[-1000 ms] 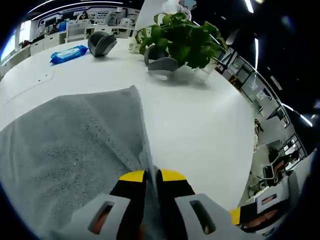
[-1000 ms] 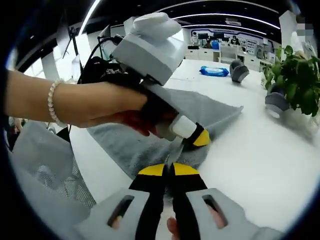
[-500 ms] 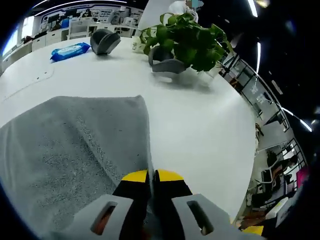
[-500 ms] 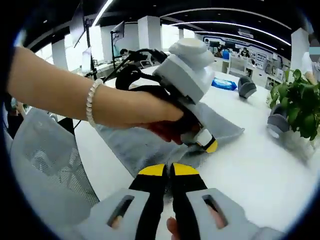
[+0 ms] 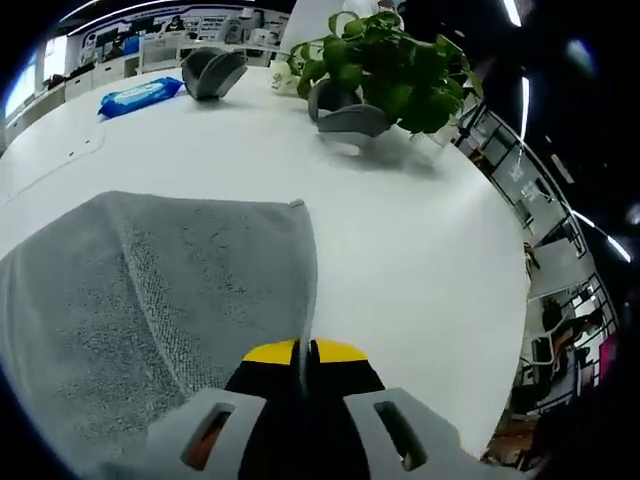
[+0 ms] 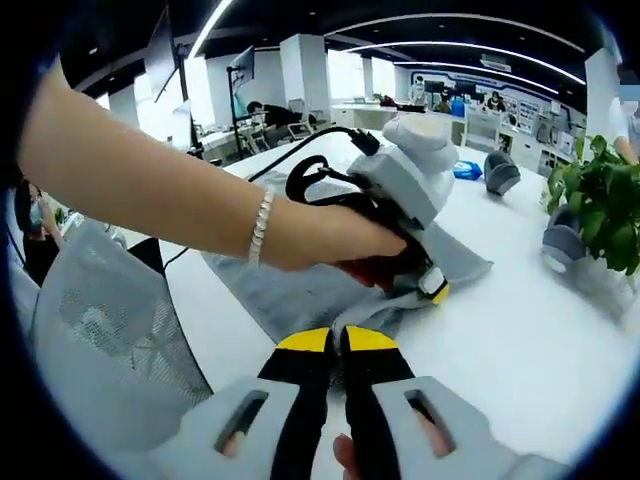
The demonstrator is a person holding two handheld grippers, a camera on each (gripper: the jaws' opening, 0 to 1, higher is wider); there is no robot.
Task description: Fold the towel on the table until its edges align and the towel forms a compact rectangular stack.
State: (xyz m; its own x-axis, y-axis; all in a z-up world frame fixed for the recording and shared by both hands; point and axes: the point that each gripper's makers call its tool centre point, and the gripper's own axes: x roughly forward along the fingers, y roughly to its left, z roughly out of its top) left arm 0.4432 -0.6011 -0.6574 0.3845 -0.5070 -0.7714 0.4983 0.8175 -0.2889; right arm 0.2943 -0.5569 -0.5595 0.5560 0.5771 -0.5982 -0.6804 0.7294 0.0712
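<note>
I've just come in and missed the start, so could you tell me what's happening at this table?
A person is folding a grey towel on a white table with two handheld grippers. The left gripper has its jaws shut on the towel's edge. The right gripper pinches the near corner, and the person's hand holds the left one just beyond.

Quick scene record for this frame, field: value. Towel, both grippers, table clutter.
towel: grey towel, lying on white table, partly folded
left gripper: left gripper shut on the towel's edge; seen in right gripper view held by a hand
right gripper: right gripper shut on a towel fold at the near edge
clutter: potted plant, blue packet, grey stands
</note>
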